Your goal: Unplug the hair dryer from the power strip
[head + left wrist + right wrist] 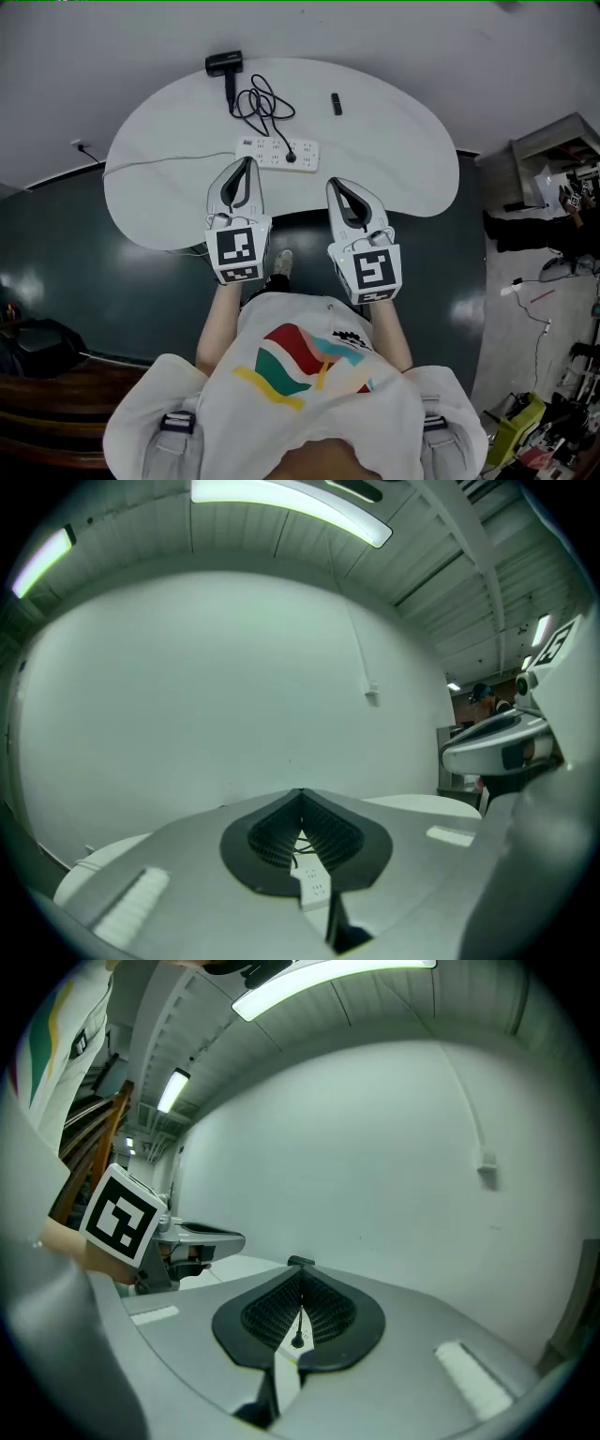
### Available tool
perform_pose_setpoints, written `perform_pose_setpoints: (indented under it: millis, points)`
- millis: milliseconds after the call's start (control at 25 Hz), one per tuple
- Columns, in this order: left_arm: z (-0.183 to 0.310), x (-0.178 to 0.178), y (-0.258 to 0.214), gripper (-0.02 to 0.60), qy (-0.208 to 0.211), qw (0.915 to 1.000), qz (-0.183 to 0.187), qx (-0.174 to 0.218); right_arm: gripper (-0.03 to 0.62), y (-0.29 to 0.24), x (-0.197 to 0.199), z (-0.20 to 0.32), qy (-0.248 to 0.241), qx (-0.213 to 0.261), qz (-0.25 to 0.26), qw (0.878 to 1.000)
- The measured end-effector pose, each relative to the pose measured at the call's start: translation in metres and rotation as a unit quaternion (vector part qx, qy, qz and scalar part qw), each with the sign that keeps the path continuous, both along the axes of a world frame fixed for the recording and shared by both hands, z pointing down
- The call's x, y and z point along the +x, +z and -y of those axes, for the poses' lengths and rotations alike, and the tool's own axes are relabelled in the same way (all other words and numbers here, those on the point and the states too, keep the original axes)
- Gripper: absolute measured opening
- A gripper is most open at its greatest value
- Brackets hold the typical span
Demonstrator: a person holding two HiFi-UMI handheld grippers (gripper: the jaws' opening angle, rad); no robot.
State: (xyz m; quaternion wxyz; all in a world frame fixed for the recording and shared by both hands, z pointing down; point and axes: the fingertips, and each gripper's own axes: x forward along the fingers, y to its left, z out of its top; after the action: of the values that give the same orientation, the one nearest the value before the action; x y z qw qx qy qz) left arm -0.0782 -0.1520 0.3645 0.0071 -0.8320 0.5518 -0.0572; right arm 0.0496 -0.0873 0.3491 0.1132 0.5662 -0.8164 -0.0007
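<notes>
A black hair dryer (225,65) lies at the far edge of the white table (394,159). Its black cord (262,101) coils toward a white power strip (277,150), where the black plug (292,157) sits in a socket. My left gripper (247,162) is shut and empty, its tip just short of the strip's near edge. My right gripper (334,183) is also shut and empty, a little nearer me and to the right of the strip. The left gripper view shows the strip (314,885) through the closed jaws. In the right gripper view the plug (297,1340) lies straight ahead.
A small black object (337,104) lies on the table right of the cord. The strip's white lead (159,161) runs left off the table toward a wall socket (79,146). Shelves and clutter (553,187) stand at the right, on dark floor.
</notes>
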Motion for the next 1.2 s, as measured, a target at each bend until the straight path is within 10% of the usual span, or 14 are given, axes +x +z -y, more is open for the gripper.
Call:
perform_pose_setpoints:
  millis: [880, 1200]
  points:
    - [0.08, -0.045, 0.009, 0.0, -0.082, 0.996, 0.024, -0.026, 0.012, 0.011, -0.019, 0.104, -0.061, -0.015, 0.029, 0.998]
    - [0.092, -0.034, 0.039, 0.071, -0.046, 0.9955, 0.023, -0.08, 0.012, 0.023, -0.018, 0.109, -0.061, -0.027, 0.03, 0.997]
